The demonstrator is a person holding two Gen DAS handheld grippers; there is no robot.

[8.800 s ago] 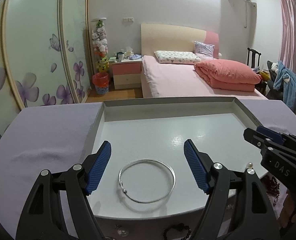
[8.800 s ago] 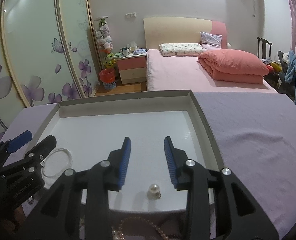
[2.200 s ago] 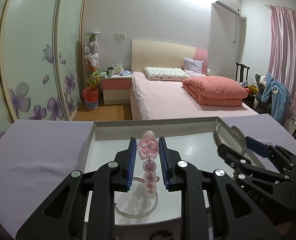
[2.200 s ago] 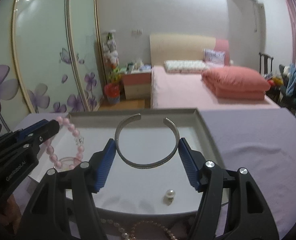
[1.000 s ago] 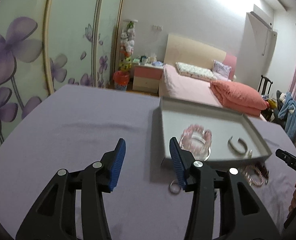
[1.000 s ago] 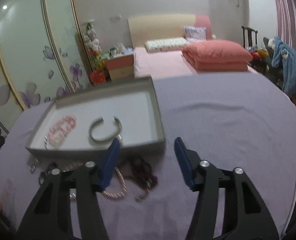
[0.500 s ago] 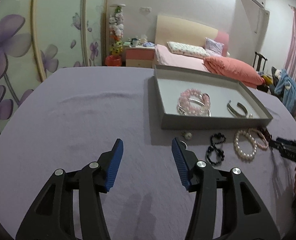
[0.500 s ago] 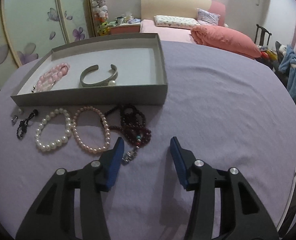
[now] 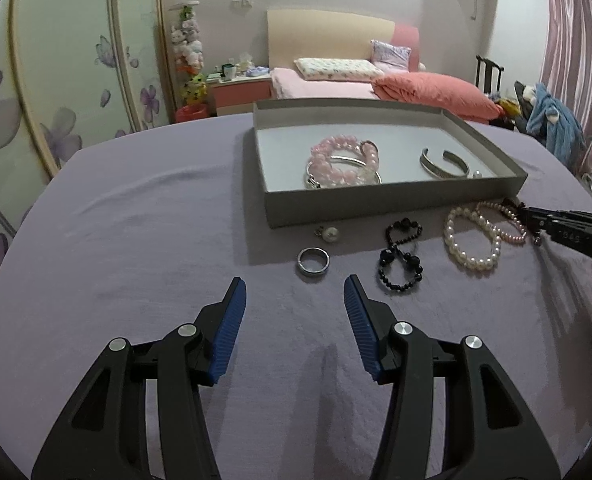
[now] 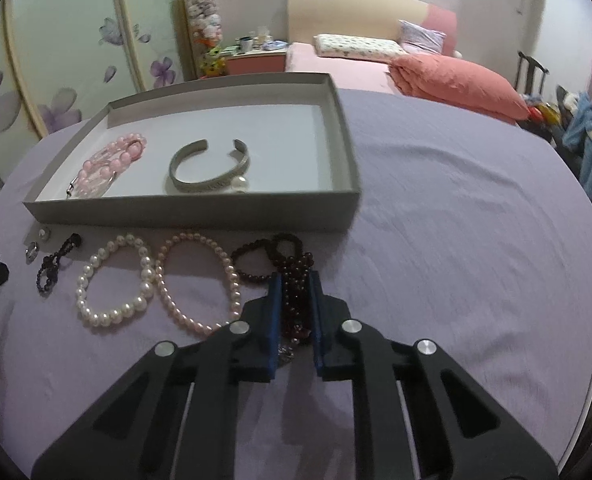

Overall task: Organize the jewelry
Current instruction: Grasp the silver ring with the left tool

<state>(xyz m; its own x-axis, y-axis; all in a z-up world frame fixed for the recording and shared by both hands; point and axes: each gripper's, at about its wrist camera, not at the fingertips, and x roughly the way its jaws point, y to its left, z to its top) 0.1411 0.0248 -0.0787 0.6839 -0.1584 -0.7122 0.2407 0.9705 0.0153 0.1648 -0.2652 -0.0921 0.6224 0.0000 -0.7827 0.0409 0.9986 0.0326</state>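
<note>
Jaws first: my right gripper [image 10: 295,280] is closing its blue pads on the dark red bead strand [image 10: 296,276], which is lying bunched on the purple cloth [image 10: 456,240] just in front of the tray. My left gripper [image 9: 295,290] is hanging with jaws spread wide and nothing between them, low over the cloth, short of the silver ring [image 9: 314,261].

I am seeing the grey tray [image 9: 376,204] sitting on the cloth and holding four pieces. A pink bead bracelet [image 9: 342,160] is lying on its left half, overlapping a thin silver bangle [image 9: 324,160]. An open silver cuff [image 10: 210,166] is lying near the middle, with a single pearl [image 10: 239,183] touching its front edge.

Outside the tray, along its front wall, I am noting a loose pearl charm [image 9: 330,233] beside the ring, a black bead bracelet [image 9: 402,258] twisted into a figure eight, a white pearl bracelet [image 10: 114,280], and a pink pearl bracelet [image 10: 198,280] touching it.
</note>
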